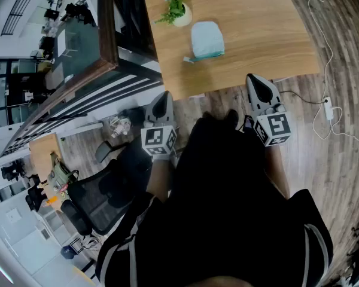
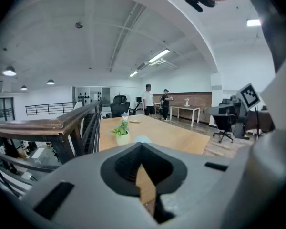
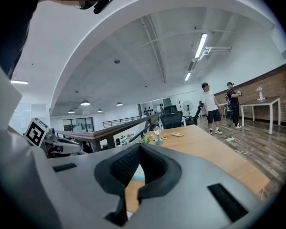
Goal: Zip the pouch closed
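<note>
Bare tabletop (image 1: pixel 251 34) before the pouch (image 1: pixel 207 39); potted plant (image 1: pixel 178 9) seemingly just beyond.

Head cam steep down; gripper cams level; all share table (image 1: pixel 251 28), pouch (image 1: pixel 207 39).

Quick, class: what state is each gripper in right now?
Left gripper: shut, holding nothing.
Right gripper: shut, holding nothing.

1. We take this for an open-plan office on an upper level, set around a long wooden table (image 1: pixel 239 34).
2. Left of the table runs a wood-topped railing (image 1: pixel 78 79), with desks (image 1: pixel 40 151) on a lower floor beyond it.
3. Near the table's near-left corner stands a black mesh office chair (image 1: pixel 93 196).
4. Past the table's far end we see two standing people (image 3: pixel 209 106), a brick wall (image 3: pixel 276 87), and strip lights (image 3: pixel 200 44) overhead.
</note>
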`<action>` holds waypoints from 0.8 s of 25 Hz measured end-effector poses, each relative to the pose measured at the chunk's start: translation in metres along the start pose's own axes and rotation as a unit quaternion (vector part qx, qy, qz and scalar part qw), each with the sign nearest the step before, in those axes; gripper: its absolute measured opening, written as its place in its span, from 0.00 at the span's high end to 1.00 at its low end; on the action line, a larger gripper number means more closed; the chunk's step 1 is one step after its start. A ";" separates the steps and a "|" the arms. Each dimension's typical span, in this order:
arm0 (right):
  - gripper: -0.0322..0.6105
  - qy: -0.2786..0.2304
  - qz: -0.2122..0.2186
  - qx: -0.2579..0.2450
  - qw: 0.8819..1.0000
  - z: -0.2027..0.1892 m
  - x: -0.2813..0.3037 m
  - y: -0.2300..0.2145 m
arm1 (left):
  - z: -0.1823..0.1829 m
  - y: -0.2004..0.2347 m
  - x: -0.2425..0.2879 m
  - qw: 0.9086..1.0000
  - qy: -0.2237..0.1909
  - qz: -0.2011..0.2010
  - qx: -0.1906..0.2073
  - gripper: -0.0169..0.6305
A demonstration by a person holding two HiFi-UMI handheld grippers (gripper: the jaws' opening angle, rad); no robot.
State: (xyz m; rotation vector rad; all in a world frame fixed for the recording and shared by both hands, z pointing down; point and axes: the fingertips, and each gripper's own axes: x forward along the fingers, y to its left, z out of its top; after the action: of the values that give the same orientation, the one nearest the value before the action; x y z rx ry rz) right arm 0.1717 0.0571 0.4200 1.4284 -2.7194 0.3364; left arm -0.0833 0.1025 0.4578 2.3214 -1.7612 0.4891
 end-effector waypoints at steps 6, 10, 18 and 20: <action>0.93 -0.001 0.012 -0.013 1.000 0.002 -0.007 0.009 | 0.004 -0.008 -0.006 1.000 -0.005 0.002 0.004 0.98; 0.93 -0.003 0.017 -0.011 1.000 0.003 -0.007 0.009 | 0.005 -0.011 -0.007 1.000 -0.005 0.005 0.003 0.98; 0.93 -0.005 0.000 0.007 1.000 0.000 -0.009 -0.006 | 0.000 -0.012 0.020 0.999 0.034 -0.008 0.005 0.98; 0.93 -0.003 -0.004 0.008 1.000 -0.003 -0.011 -0.008 | -0.001 -0.009 0.032 0.999 0.041 -0.013 0.002 0.98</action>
State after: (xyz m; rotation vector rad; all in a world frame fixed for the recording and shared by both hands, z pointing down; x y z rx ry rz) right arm 0.1844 0.0618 0.4227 1.4458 -2.7206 0.3567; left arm -0.0674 0.0762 0.4706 2.2895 -1.6926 0.5768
